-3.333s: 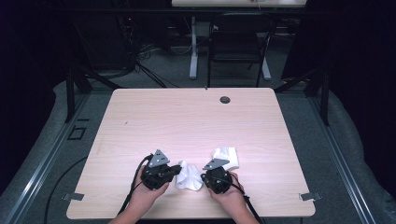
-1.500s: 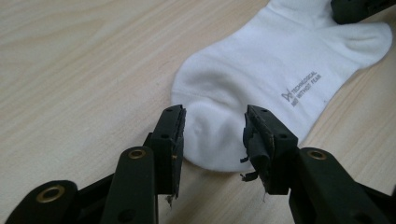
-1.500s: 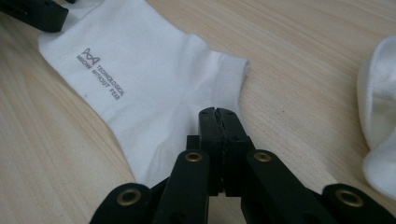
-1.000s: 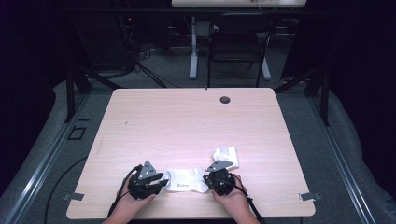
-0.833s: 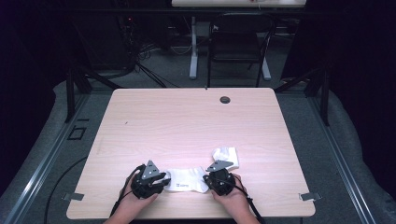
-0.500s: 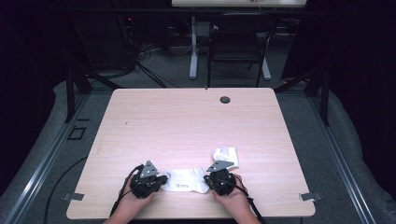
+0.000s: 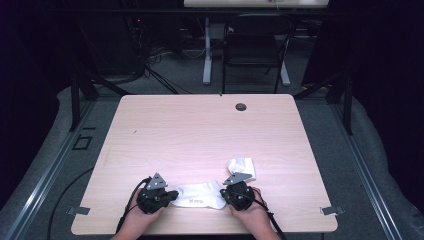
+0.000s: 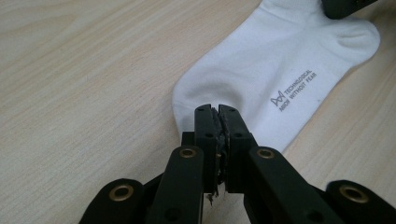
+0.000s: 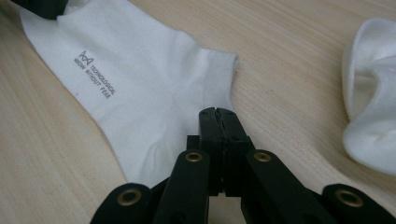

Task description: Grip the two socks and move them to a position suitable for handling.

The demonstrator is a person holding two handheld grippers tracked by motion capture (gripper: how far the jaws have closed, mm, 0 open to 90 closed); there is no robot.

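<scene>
Left tongs [image 8: 218,112]: seen clamped shut on the rounded toe end of the flat white ankle sock with small grey lettering [image 8: 261,70], fabric nipped between the pads. Right tongs [image 9: 218,114]: likewise shut, biting the same sock [image 9: 140,84] at its cuff-and-heel end, just below the ribbed band. Viewed from above, found the sock [image 7: 200,196] stretched flat between the left tongs [image 7: 172,194] and the right tongs [image 7: 224,192], with its long axis running left to right, parallel to the near edge of the pale wooden worktop [image 7: 200,135] and close to that edge. Lay directly ahead of each pair of tongs, one end to each, so neither hand could be called nearer; pointed inward at each other along the sock's length. Noted a crumpled white sock [image 7: 242,167] just beyond the right tongs and slightly to their right, apart from the held one; appeared again at the right edge of the right gripper view [image 9: 369,93]. Judged the coming move, a fold or a lift, to depend on that left-to-right axis: bringing one end over the other would travel along it. Found little room toward the near edge, crowding on the far right from the crumpled sock, and wide bare wood ahead, up to the small dark round grommet [image 7: 241,106] near the far edge.
</scene>
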